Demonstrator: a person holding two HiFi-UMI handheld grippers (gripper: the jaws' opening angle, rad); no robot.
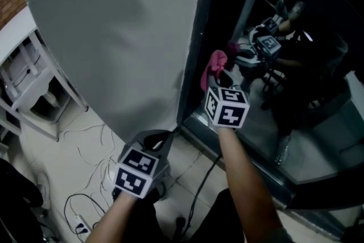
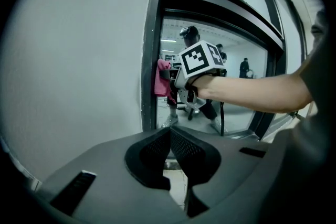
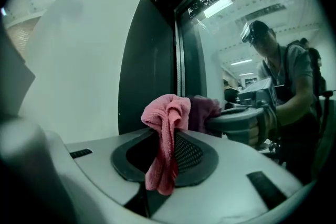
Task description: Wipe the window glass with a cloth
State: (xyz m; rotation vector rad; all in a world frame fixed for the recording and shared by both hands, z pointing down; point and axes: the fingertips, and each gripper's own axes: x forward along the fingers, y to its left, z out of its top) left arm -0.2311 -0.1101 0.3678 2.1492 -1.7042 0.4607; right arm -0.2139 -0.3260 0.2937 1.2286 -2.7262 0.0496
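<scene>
Pinching pink cloth (image 3: 169, 110), right tool (image 3: 169, 139) at window glass (image 3: 226, 50); left tool (image 2: 169, 131) closed.

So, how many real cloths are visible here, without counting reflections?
1. The pink cloth is clamped in the right gripper, close to the window glass; the left gripper is shut and empty.

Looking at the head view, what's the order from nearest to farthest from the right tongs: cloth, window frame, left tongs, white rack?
1. Cloth, gripped in the right tongs.
2. Window frame, just to the left.
3. Left tongs, lower left.
4. White rack, far left.
</scene>
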